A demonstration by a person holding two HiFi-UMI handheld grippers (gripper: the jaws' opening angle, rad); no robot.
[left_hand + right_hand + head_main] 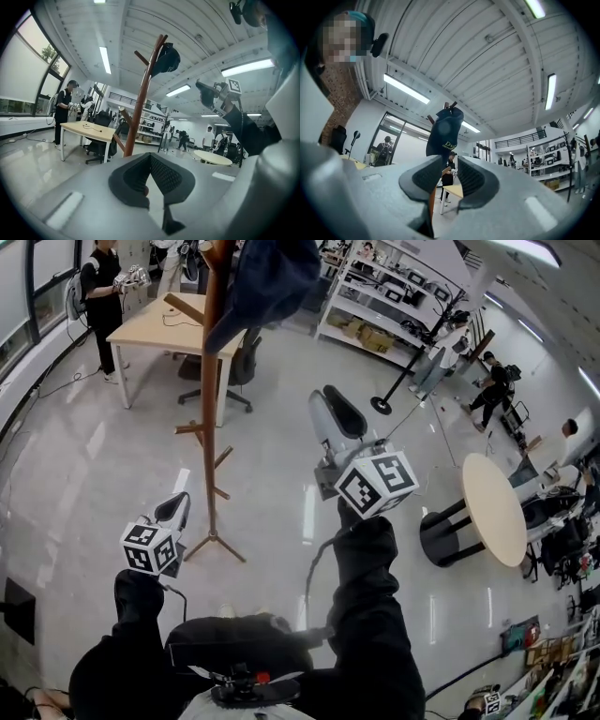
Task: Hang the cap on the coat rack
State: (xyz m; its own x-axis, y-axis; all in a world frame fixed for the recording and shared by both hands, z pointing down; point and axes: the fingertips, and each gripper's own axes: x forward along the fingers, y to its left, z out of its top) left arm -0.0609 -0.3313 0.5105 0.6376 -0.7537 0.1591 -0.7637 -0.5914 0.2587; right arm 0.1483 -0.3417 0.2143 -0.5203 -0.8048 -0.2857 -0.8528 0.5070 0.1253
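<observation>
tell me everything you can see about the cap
The cap is dark navy and looks like soft fabric, with small yellowish lettering on one side. It hangs at the very top of the brown wooden rack, with its crown up against the pole and its brim drooping downward. Only the rack touches it.

Glossy pale grey floor (pixel 84 474), rectangular wooden table (pixel 164 329) with an office chair (pixel 239 367) beside it, round table (pixel 492 507) on a dark base, white shelving racks (pixel 375 296), tall windows (pixel 28 70), ribbed ceiling with strip lights (pixel 105 58)
</observation>
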